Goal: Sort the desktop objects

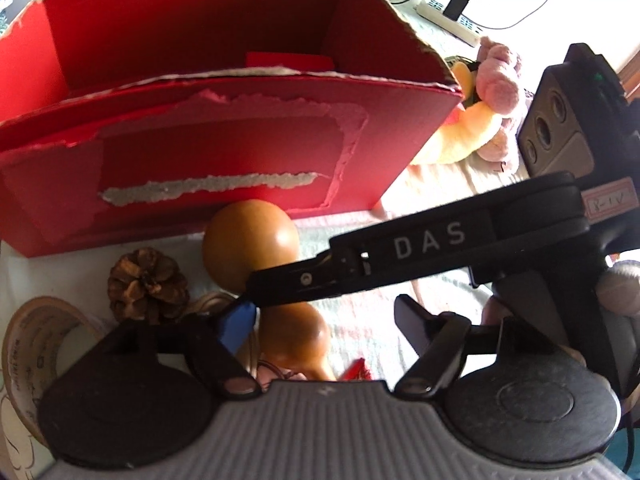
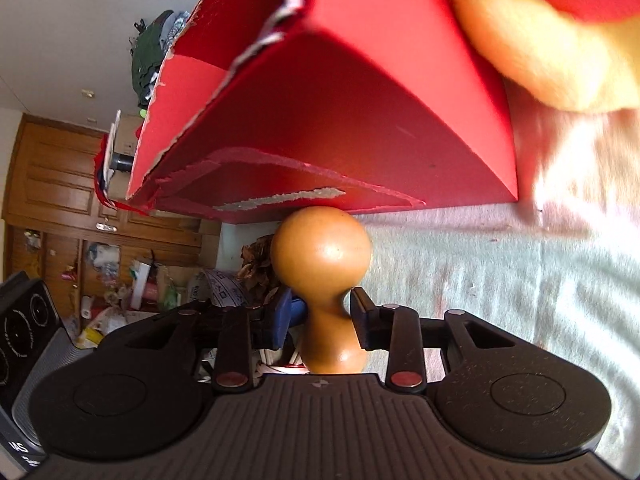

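Observation:
A brown wooden gourd (image 1: 248,244) lies on the pale cloth in front of a torn red cardboard box (image 1: 216,80). My right gripper (image 2: 325,316) straddles the gourd's narrow waist (image 2: 326,320), its jaws close around it, the round end (image 2: 322,248) pointing at the box (image 2: 360,120). In the left wrist view the right gripper's arm (image 1: 420,248) reaches in across the gourd. My left gripper (image 1: 320,320) is open, its fingers wide on either side of the gourd's lower bulb (image 1: 296,340).
A pine cone (image 1: 146,284) and a tape roll (image 1: 36,344) lie to the left. A yellow and pink plush toy (image 1: 488,112) lies right of the box, a power strip (image 1: 448,20) beyond it. A small red item (image 1: 356,368) lies near the gourd.

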Tool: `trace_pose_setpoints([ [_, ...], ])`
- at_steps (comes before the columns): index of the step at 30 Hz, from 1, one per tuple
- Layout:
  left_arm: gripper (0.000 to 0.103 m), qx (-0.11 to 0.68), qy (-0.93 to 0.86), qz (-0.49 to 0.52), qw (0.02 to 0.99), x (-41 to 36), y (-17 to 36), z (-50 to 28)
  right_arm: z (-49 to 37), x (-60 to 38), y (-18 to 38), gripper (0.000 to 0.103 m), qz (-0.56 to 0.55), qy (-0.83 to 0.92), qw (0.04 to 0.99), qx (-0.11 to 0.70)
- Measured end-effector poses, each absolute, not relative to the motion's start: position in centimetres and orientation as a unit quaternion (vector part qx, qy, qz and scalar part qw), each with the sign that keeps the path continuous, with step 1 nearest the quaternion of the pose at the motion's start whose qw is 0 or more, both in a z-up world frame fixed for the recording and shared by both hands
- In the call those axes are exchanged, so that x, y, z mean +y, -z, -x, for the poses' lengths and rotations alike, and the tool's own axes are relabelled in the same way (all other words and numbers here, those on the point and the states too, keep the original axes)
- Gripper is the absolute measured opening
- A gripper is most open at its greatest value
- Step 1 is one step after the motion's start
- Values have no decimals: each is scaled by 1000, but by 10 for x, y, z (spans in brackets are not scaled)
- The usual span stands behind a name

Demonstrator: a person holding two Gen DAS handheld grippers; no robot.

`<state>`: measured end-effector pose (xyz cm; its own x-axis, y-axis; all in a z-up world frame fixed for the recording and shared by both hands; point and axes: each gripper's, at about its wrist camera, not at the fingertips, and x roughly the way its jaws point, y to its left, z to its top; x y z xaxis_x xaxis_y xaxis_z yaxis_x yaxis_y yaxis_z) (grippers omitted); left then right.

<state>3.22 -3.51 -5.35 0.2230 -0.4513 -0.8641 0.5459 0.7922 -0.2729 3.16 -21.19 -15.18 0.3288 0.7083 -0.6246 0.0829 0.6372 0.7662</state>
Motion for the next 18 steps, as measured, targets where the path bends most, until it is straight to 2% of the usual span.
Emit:
trace_pose_setpoints([
  [15, 78, 528, 393, -76, 749, -88, 60, -8, 7, -272, 148, 34, -362, -168, 753, 523],
  [18, 81, 527, 387, -77, 753, -94, 61, -4, 11, -278, 151, 35, -361, -158, 757, 521],
])
